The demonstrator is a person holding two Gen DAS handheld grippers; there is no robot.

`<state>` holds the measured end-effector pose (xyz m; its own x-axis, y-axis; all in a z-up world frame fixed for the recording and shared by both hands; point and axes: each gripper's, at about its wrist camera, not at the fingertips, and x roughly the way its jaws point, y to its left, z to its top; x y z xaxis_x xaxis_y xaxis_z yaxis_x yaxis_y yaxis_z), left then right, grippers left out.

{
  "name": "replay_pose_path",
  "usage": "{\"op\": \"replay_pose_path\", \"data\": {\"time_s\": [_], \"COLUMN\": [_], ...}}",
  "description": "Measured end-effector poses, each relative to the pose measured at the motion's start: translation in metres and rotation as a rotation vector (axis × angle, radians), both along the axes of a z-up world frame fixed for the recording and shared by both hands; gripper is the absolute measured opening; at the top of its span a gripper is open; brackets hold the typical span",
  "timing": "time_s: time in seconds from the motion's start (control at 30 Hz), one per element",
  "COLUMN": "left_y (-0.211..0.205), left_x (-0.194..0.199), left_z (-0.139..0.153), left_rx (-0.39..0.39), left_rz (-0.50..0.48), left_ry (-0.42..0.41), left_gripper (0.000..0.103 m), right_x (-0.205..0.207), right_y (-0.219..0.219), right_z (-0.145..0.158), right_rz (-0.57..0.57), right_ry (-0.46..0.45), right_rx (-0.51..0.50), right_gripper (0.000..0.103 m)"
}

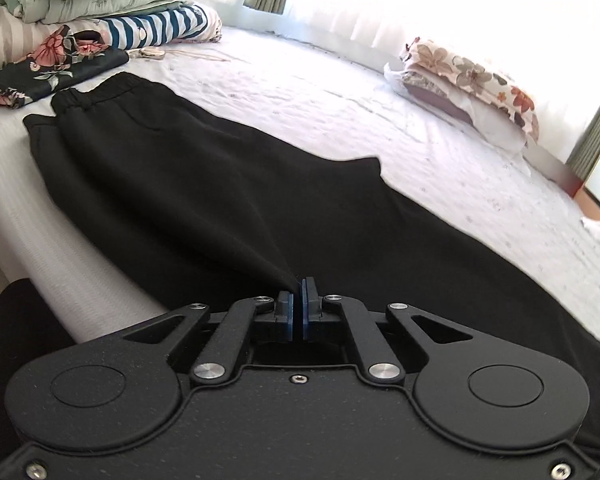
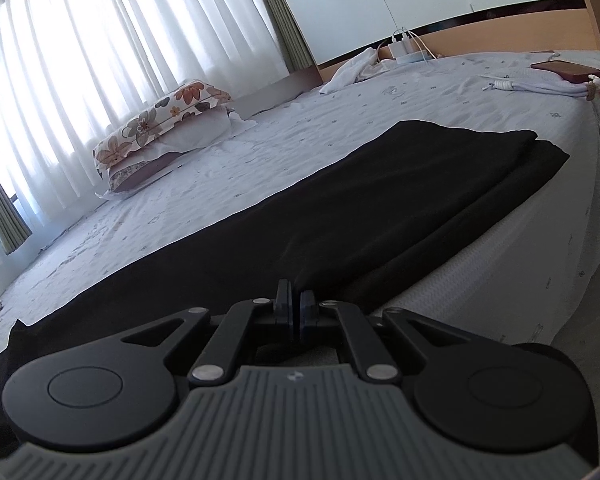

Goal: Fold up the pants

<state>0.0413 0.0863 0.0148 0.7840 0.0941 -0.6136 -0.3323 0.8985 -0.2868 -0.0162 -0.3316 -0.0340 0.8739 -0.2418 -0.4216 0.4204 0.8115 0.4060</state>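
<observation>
While one pair of black fabric pants (image 1: pixel 204 184) lies along the bed's (image 1: pixel 340 92) near edge, the left claw (image 1: pixel 299 294) and right claw (image 2: pixel 295 307) are both clamped on its cloth.

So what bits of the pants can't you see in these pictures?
- Left wrist view: the near part of the black pants runs under the left claw, whose body covers it.
- Right wrist view: the waistband end is cut off by the left edge; the right claw covers the near edge.
- Both views: how much cloth sits between the shut pads is too dark to tell.
- Pants hems: the top leg hides most of the lower one.
</observation>
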Motion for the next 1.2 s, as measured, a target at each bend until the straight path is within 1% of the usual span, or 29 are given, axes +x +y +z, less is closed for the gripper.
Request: {"op": "replay_pose_path", "data": {"time_s": [0.1,0.13,0.2,0.3,0.4,0.53,0.6,0.7,0.73,0.77,0.93,1.0,1.03,1.07,1.1,1.13,1.2], "left_y": [-0.002,-0.003,-0.008,-0.014,-0.015,-0.015,-0.017,-0.018,-0.019,-0.018,-0.016,-0.014,-0.014,-0.014,-0.014,-0.014,-0.015], "left_x": [-0.005,-0.007,-0.011,-0.011,-0.012,-0.011,-0.011,-0.01,-0.01,-0.01,-0.009,-0.008,-0.008,-0.007,-0.007,-0.006,-0.006], "left_z": [-0.007,-0.008,-0.007,-0.008,-0.009,-0.009,-0.009,-0.009,-0.009,-0.008,-0.007,-0.007,-0.007,-0.007,-0.007,-0.007,-0.008], "left_rx": [0.003,0.002,0.035,0.072,0.073,0.082,0.093,0.101,0.099,0.096,0.082,0.077,0.075,0.077,0.081,0.086,0.096], "left_rz": [0.003,0.003,-0.008,-0.018,-0.02,-0.022,-0.026,-0.028,-0.027,-0.025,-0.021,-0.02,-0.018,-0.017,-0.017,-0.019,-0.022], "left_ry": [0.03,0.028,0.024,0.029,0.03,0.032,0.033,0.033,0.034,0.035,0.042,0.045,0.046,0.047,0.048,0.048,0.049], "left_gripper": [0.005,0.005,0.005,0.006,0.007,0.007,0.008,0.008,0.008,0.008,0.008,0.008,0.008,0.008,0.008,0.008,0.008], "right_x": [-0.005,-0.006,-0.006,-0.007,-0.009,-0.016,-0.018,-0.016,-0.013,-0.009,0.015,0.013,0.009,0.006,0.003,0.001,0.001], "right_y": [0.002,0.002,0.001,-0.006,-0.022,-0.057,-0.073,-0.098,-0.106,-0.111,-0.12,-0.112,-0.107,-0.101,-0.094,-0.089,-0.088], "right_z": [0.001,0.002,0.002,0.001,-0.001,-0.005,-0.006,-0.01,-0.011,-0.012,-0.012,-0.007,-0.005,-0.003,-0.001,0.0,-0.001], "right_rz": [-0.02,-0.024,-0.034,-0.088,-0.175,-0.29,-0.326,-0.352,-0.35,-0.348,-0.366,-0.384,-0.384,-0.387,-0.401,-0.423,-0.426], "right_ry": [-0.001,0.0,0.003,-0.001,-0.007,-0.012,-0.036,-0.077,-0.09,-0.096,-0.057,-0.053,-0.065,-0.077,-0.076,-0.067,-0.052], "right_rx": [-0.037,-0.048,-0.059,-0.065,-0.075,-0.069,-0.056,-0.001,0.015,0.024,0.014,-0.009,-0.028,-0.054,-0.091,-0.132,-0.175], "right_gripper": [0.006,0.006,0.006,0.006,0.006,0.006,0.01,0.013,0.023,0.028,0.03,0.048,0.066,0.08,0.084,0.086,0.086]}}
